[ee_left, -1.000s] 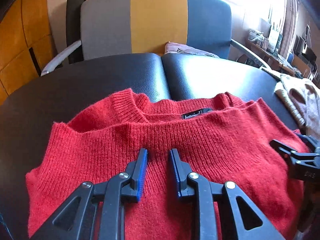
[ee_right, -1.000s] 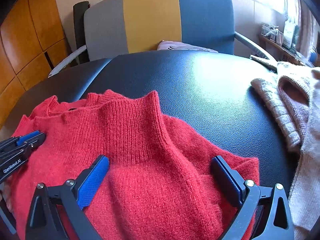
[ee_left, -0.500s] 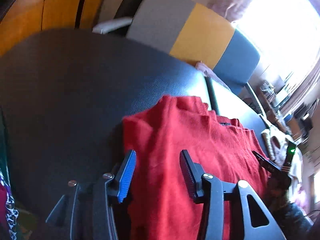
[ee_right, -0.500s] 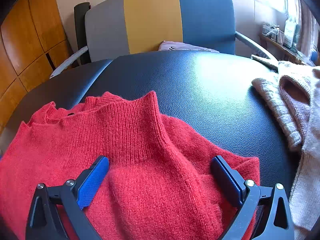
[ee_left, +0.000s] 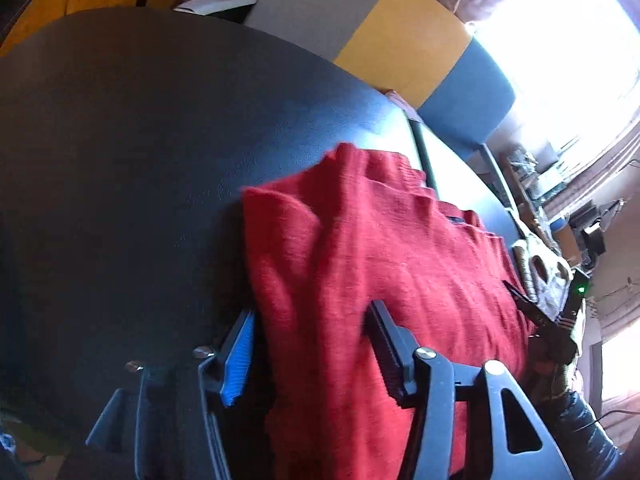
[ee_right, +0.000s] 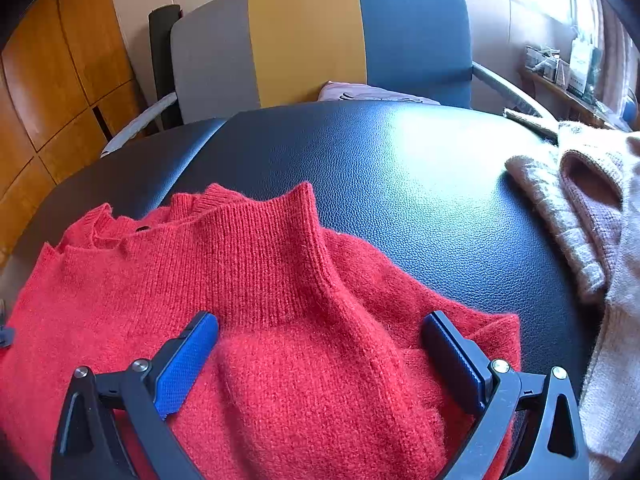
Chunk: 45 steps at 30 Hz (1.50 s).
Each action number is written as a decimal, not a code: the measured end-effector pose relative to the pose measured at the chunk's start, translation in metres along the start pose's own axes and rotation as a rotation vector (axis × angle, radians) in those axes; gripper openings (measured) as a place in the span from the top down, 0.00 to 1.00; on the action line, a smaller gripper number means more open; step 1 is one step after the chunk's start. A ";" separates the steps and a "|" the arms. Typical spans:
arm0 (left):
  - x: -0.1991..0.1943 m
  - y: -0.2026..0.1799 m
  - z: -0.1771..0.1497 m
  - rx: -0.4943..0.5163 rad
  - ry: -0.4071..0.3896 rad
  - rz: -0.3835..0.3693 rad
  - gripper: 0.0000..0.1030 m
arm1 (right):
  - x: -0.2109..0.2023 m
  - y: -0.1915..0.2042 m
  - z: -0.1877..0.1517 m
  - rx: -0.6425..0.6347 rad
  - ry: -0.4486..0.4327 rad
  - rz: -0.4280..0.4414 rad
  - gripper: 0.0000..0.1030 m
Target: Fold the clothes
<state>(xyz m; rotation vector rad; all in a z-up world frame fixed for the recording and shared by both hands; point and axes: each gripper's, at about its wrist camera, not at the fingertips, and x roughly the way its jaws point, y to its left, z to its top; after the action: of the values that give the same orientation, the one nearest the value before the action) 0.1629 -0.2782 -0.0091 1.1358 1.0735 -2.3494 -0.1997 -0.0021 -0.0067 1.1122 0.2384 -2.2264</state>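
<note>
A red knit sweater point(ee_right: 280, 280) lies on the black padded surface point(ee_right: 420, 184), with one ribbed sleeve cuff point(ee_right: 276, 240) folded up across its body. My right gripper point(ee_right: 320, 360) hovers low over the sweater's right part, open wide, its fingers either side of the folded sleeve. In the tilted left wrist view the sweater point(ee_left: 380, 260) fills the middle. My left gripper point(ee_left: 312, 344) is open at its left edge; the blue pad point(ee_left: 240, 356) is off the cloth and the black pad point(ee_left: 384, 344) over it. The right gripper point(ee_left: 536, 316) shows at the sweater's far side.
A beige and pink knit garment point(ee_right: 580, 208) lies at the right end of the black surface. Behind stands a chair with a grey, yellow and blue back point(ee_right: 312, 36), a pale cloth point(ee_right: 372, 92) on its seat. Wooden panels point(ee_right: 52, 80) line the left wall.
My left gripper has swung from the sweater's middle to its left edge, tilted, and opened wider. The right gripper has hardly moved and stays open over the folded sleeve.
</note>
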 end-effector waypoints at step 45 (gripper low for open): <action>-0.030 -0.227 0.024 0.005 -0.024 -0.212 0.84 | -0.051 -0.012 -0.033 -0.364 0.059 0.406 0.54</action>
<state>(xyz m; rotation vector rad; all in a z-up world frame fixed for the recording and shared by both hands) 0.0420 -0.1454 0.1357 1.0381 1.2347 -2.5199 -0.1628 0.0441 0.0105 0.9304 0.3879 -1.7116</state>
